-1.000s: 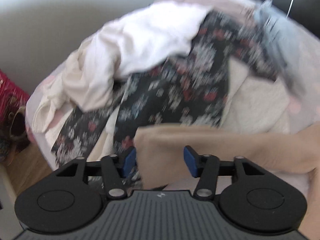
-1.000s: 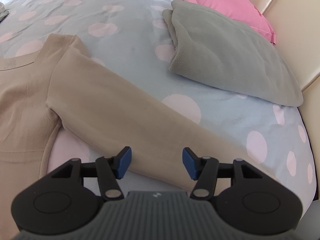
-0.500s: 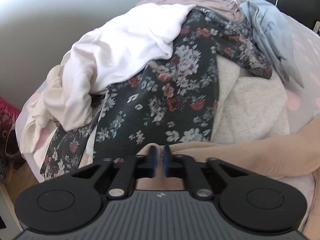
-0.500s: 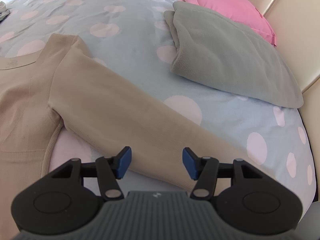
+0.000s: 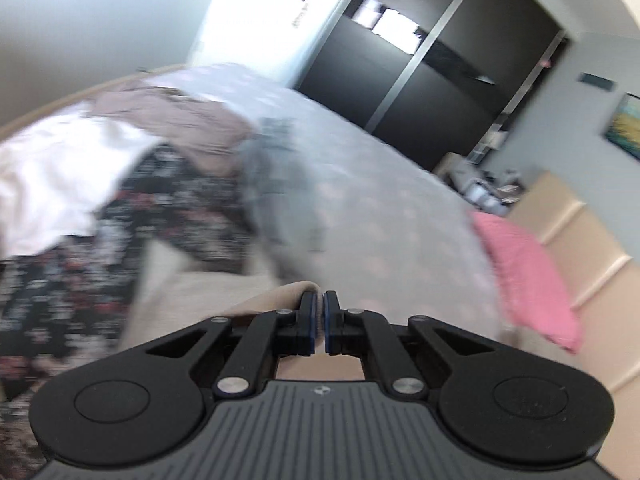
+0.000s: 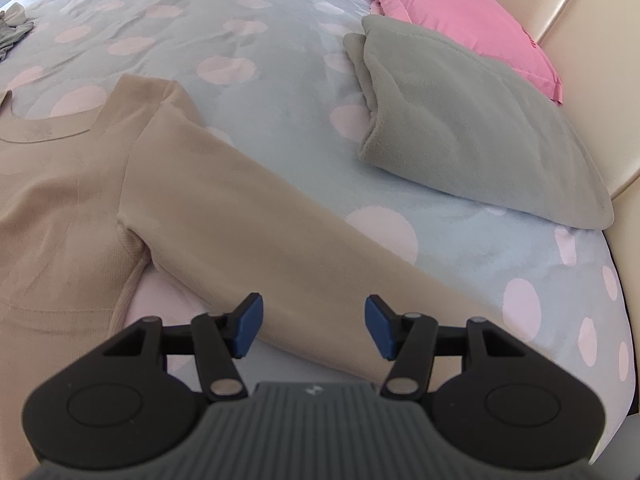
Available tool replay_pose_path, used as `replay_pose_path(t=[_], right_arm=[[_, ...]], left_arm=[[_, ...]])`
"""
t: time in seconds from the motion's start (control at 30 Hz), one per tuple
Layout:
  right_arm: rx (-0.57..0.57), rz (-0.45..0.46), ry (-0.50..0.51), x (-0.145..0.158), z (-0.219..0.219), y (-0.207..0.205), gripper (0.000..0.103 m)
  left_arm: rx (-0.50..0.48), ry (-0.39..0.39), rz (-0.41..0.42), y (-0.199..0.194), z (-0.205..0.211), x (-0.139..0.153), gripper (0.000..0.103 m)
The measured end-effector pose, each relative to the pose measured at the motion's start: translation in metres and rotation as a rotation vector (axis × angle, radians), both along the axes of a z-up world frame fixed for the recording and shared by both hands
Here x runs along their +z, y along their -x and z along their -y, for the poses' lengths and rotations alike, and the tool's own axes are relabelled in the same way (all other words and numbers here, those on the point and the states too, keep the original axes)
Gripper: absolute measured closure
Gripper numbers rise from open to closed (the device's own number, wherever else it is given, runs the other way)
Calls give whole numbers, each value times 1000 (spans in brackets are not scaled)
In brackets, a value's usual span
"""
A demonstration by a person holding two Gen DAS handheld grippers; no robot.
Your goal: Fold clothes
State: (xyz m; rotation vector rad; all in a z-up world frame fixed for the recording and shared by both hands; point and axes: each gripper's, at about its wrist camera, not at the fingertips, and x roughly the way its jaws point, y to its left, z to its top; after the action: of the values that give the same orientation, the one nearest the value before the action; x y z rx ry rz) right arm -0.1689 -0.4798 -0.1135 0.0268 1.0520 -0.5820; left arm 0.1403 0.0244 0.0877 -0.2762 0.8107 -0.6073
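Now, L gripper (image 5: 319, 320) pinching beige top (image 6: 72, 208), R gripper (image 6: 314, 326) open

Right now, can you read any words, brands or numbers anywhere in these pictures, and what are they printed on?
None can be read.
Small pale emblem on the left tongs' ribbed grey body: a logo mark, no letters.
The same emblem on the right tongs: no letters either.
Framed picture on the wall: too blurred to tell.
Tan sweater, grey folded blanket, pink pillow: no labels showing.

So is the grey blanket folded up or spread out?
Folded. The grey fleece blanket shows stacked layers along its left edge, lying beside the pink pillow.
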Motion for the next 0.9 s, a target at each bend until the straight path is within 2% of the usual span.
replay_pose_path(t=[0.17, 0.33, 0.47, 0.63, 0.77, 0.9], right_arm=[[1, 51, -32, 20, -5, 1, 43], [14, 129, -81, 44, -10, -2, 43], [24, 162, -103, 53, -11, -6, 43], [29, 168, -127, 52, -8, -11, 43], [30, 157, -150, 46, -4, -11, 43], [29, 152, -166, 42, -1, -12, 43]], left_arm=[[-214, 109, 3, 10, 86, 27, 101], [-390, 70, -14, 33, 181, 22, 101], [-529, 37, -27, 51, 258, 18, 101], [-623, -64, -123, 58, 326, -39, 101], [-676, -154, -184, 60, 357, -84, 99], [-687, -194, -174, 65, 358, -99, 63]])
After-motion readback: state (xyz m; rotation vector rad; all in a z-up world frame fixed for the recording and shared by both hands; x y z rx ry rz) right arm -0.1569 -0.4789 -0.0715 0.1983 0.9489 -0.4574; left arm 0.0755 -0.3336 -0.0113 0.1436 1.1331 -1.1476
